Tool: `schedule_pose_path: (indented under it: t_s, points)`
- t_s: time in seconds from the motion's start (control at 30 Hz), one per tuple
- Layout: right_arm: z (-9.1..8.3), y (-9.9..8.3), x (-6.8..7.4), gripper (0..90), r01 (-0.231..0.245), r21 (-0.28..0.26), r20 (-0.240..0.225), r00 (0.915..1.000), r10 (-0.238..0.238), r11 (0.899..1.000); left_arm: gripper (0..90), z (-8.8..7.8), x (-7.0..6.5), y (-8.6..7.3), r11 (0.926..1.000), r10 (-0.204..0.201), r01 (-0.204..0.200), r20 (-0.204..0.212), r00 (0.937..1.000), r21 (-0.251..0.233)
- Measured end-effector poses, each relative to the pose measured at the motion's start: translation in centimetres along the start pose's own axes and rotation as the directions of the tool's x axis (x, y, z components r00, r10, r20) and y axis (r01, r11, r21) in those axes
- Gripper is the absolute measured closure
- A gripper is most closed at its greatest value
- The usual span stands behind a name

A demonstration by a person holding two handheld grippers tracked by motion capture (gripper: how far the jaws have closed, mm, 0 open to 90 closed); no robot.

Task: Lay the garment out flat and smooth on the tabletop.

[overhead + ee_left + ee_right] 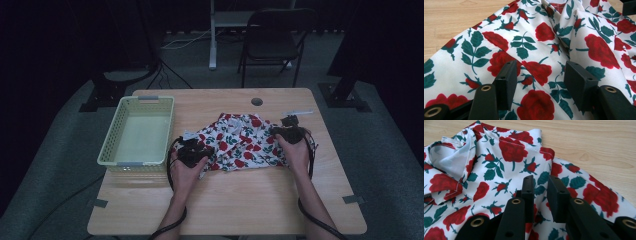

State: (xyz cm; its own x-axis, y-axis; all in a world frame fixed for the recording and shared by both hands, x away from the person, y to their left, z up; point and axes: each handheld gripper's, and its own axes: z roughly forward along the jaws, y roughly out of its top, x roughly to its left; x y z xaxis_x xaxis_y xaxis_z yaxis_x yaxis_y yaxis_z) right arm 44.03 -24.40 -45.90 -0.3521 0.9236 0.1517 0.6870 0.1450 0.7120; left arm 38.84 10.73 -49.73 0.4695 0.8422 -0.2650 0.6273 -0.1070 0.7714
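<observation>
A white cloth (242,142) printed with red roses and green leaves lies crumpled on the middle of the wooden table (250,200). My left gripper (194,152) rests on the cloth's near-left edge. In the left gripper view that gripper (540,71) is open, its jaws wide apart over the flat cloth (536,45) with nothing between them. My right gripper (290,133) sits on the cloth's right edge. In the right gripper view it (541,183) is open by a narrow gap, jaws either side of a fold in the cloth (499,162).
A pale yellow-green basket (111,142) stands on the table's left side. A small white and dark item (292,116) lies behind the right gripper. A round hole (257,101) is near the table's far edge. A folding chair (275,40) stands beyond the table.
</observation>
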Motion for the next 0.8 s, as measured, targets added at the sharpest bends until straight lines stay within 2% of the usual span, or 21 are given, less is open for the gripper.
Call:
schedule_pose_path:
  t_s: [0.27,0.43,0.67,0.8]
  points:
    - [1.0,0.4,-0.1,76.0,-0.02,0.02,0.016,0.9997,0.02,1.0,45.4,0.0,0.0,0.0,1.0,0.0,0.0,0.002,1.0,0.0]
    - [1.3,0.4,-0.3,76.0,-0.041,0.022,0.003,0.9992,0.041,0.999,44.8,0.0,0.0,0.0,1.0,0.0,0.0,0.003,1.0,-0.001]
    - [1.5,0.4,0.0,87.8,-0.024,0.026,-0.003,0.9997,0.024,0.999,44.7,0.0,0.0,0.0,1.0,0.001,-0.001,0.002,1.0,-0.001]
    - [1.3,0.4,0.2,88.8,-0.015,0.021,-0.002,0.9999,0.015,1.0,44.7,0.0,0.0,0.0,1.0,0.005,-0.005,0.002,1.0,-0.001]
